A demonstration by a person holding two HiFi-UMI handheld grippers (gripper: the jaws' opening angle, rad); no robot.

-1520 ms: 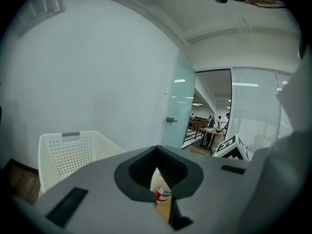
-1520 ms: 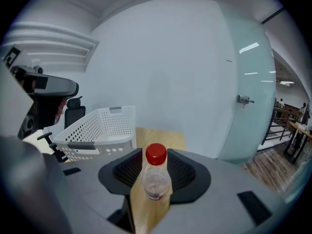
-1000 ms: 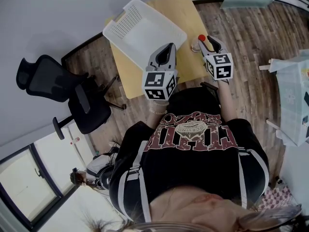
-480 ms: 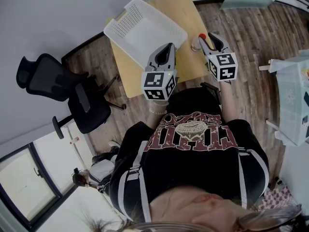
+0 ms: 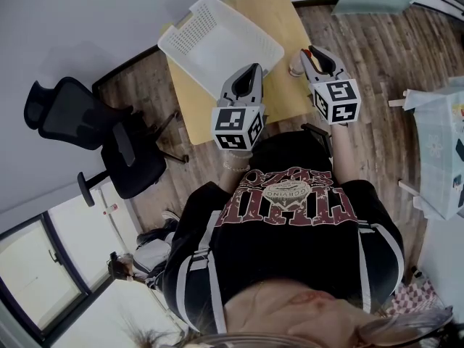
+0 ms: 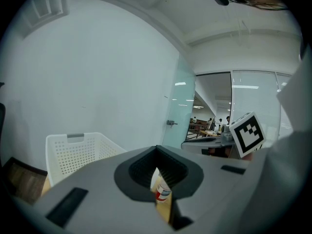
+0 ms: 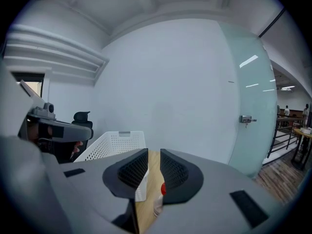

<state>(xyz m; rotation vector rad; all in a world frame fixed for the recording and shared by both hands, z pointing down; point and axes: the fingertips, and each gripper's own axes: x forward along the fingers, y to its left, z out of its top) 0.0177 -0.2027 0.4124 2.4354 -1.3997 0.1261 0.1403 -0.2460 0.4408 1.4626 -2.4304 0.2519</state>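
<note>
Table (image 5: 281, 17), bottle (image 5: 295, 69) half-hidden behind right claw (image 5: 309, 51)

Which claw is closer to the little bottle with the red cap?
Right. The right claw hovers just by the bottle; the left claw is farther off, beside the basket.

Small pale-wood desk (image 5: 286, 20) on a plank floor (image 5: 362, 35); on it, a white perforated basket (image 5: 217, 46) overhanging the left edge, and a clear bottle (image 5: 294, 68) upright just beside the basket, near the right front corner
</note>
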